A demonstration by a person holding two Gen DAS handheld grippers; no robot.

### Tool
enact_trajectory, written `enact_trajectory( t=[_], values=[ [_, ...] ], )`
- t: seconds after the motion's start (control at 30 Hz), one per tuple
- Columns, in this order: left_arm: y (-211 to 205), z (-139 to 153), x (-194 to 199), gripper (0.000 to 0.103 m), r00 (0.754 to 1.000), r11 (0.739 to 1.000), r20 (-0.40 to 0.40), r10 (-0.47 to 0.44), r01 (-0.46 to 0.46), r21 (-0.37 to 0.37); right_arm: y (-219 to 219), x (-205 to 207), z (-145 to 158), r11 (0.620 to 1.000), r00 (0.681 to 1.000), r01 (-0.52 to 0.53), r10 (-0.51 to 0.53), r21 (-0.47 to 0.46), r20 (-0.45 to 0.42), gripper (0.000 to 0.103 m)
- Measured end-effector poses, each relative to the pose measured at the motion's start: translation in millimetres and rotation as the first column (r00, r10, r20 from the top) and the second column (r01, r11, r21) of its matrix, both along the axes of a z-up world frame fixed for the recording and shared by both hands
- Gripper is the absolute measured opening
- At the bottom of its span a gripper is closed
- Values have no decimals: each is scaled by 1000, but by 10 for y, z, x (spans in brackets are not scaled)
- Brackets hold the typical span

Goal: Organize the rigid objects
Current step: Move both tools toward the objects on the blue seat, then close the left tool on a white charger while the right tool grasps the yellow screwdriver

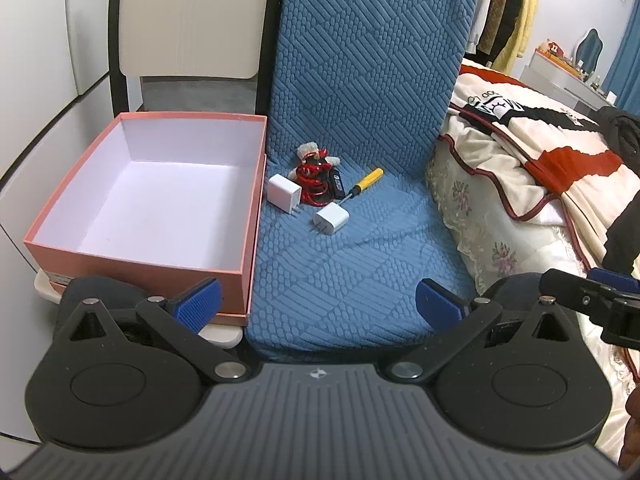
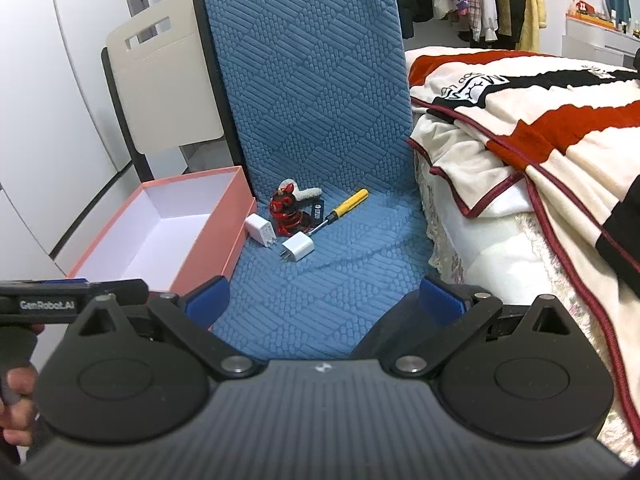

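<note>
Left gripper: bottom of the left wrist frame, blue pads wide apart, nothing between them; it hangs over the front edge of the blue chair. Its side shows at the left edge of the right wrist frame, printed "GenRobot.AI".
Right gripper: bottom of the right wrist frame, pads equally spread and bare. A small emblem marks the grey body; too small to read.
Hand: lower left corner of the right wrist frame, cut off by the edge.
Chair: blue quilted cover, centre of both frames.
Box: pink, white inside, lid off, left of centre, touching the seat's left edge. Its near corner hides behind the left gripper's pad.
Near charger: white, mid-seat, prongs pointing lower left.
Far charger: white, just beside the box, prongs toward the lower right.
Red toy: glossy red and black, between the chargers; shape hard to make out.
Black item: right of the toy, white label unreadable.
Screwdriver: yellow handle, tip hidden behind the near charger.
Plush: grey-white, farthest back, partly hidden by the toy.
Blanket: right side, cream, red and black; its lettering is folded and unreadable.
</note>
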State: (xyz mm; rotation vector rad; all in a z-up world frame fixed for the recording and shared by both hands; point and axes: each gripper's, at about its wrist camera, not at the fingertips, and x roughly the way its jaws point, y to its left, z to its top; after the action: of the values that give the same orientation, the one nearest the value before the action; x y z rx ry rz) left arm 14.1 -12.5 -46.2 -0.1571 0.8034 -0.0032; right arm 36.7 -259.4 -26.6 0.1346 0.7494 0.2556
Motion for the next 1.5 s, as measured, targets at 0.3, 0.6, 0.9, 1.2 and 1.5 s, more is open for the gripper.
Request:
enact_trajectory(
  t=[0.3, 0.6, 0.9, 1.2, 1.5],
  values=[
    [-3, -224, 165, 103, 1000, 1000, -25, -9, 9, 16, 73, 81, -221, 1000, 1000, -15, 15, -3, -27, 103],
    [-34, -440, 490, 103, 999, 998, -11, -51, 51, 43, 19, 294, -464, 999, 998, 39, -38, 20, -54, 103],
    [-154, -726, 1037, 103, 995, 995, 17, -94, 94, 33, -50, 634, -708, 995, 995, 87, -84, 51, -58, 103],
    [-176, -1052, 1535, 103, 995, 994, 9, -103, 103, 22, 74, 1067, -897, 993, 996, 74, -69, 90, -58, 103],
    [-82, -1378, 1858, 103, 993, 992, -21, -118, 117, -46, 150, 1541, -1024, 984, 997, 70, -73, 167, 10, 103]
  ],
)
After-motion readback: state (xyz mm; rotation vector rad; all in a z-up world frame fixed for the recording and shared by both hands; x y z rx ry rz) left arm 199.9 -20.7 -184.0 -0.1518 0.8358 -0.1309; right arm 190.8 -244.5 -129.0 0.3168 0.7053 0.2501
